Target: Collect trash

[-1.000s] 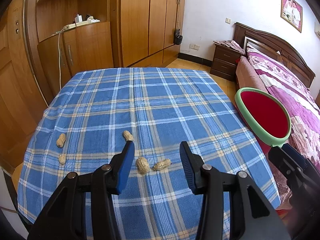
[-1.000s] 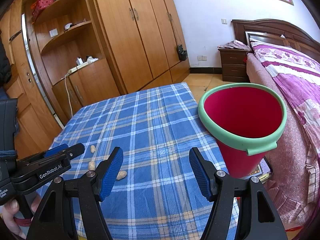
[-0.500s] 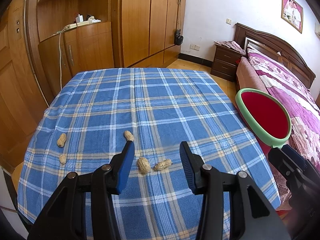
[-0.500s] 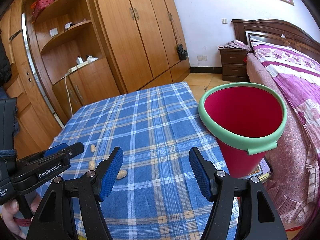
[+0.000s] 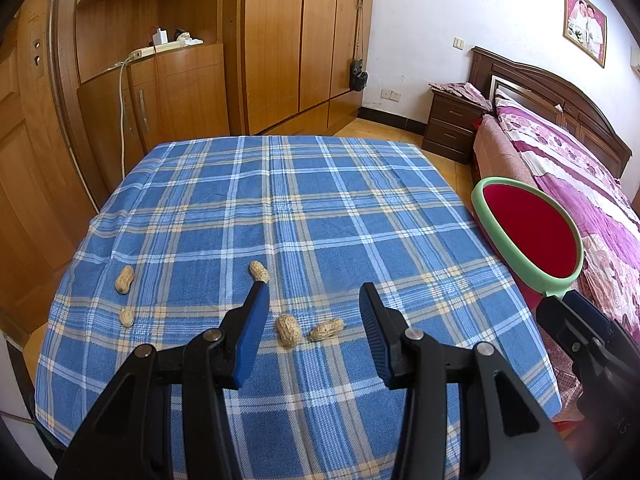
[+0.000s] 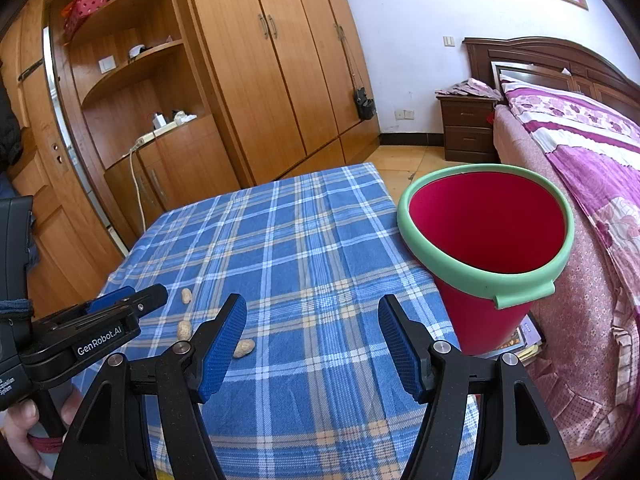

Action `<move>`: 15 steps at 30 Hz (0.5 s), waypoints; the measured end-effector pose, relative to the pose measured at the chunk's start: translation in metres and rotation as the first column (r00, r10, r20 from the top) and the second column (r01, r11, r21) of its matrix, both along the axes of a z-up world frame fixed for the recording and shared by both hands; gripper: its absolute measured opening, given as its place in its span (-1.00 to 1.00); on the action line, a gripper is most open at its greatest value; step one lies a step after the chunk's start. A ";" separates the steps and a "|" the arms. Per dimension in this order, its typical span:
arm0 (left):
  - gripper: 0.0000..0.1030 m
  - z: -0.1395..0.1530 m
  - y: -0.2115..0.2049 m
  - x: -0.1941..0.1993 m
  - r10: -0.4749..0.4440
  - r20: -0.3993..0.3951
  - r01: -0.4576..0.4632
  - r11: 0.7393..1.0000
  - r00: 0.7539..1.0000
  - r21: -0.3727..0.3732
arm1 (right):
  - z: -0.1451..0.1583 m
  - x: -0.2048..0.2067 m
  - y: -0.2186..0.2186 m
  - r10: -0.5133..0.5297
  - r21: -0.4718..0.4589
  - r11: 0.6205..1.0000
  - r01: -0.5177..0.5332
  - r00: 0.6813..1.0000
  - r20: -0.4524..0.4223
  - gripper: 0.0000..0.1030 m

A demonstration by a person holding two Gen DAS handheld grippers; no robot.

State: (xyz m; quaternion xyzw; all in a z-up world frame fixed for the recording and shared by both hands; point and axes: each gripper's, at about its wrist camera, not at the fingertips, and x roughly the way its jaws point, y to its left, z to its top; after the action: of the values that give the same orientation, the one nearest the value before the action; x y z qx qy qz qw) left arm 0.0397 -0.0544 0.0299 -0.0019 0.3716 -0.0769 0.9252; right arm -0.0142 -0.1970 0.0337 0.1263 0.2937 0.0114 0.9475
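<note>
Several peanut shells lie on the blue plaid tablecloth (image 5: 304,208). In the left wrist view two peanuts (image 5: 289,329) (image 5: 326,329) lie between my fingers, a third (image 5: 259,271) sits just past the left fingertip, and two more (image 5: 125,279) (image 5: 127,317) lie far left. My left gripper (image 5: 312,300) is open and empty above them. A red bucket with a green rim (image 6: 486,224) stands off the table's right edge, also in the left wrist view (image 5: 528,232). My right gripper (image 6: 312,312) is open and empty over the table's near right part.
Wooden wardrobes and a shelf unit (image 5: 280,40) stand behind the table. A bed with a purple floral cover (image 6: 580,128) and a nightstand (image 5: 452,124) lie to the right. The left gripper's body (image 6: 80,336) shows at the left of the right wrist view.
</note>
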 end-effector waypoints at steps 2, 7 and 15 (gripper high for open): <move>-0.09 0.000 0.000 0.000 0.000 0.000 0.000 1.000 1.000 0.000 | 0.000 0.000 0.000 0.000 0.000 1.000 0.000 1.000 0.000 0.35; -0.09 0.000 0.000 0.000 0.002 0.001 -0.002 1.000 1.000 -0.001 | 0.000 0.000 0.000 0.000 -0.001 1.000 0.000 1.000 0.000 0.35; -0.09 0.003 0.004 -0.001 0.011 0.008 -0.011 1.000 1.000 -0.008 | 0.000 0.000 0.000 0.000 0.000 1.000 0.000 1.000 0.001 0.35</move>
State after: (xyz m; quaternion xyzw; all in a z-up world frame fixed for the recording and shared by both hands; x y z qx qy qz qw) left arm 0.0389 -0.0501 0.0332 -0.0072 0.3674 -0.0735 0.9271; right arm -0.0142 -0.1973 0.0341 0.1263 0.2934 0.0113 0.9476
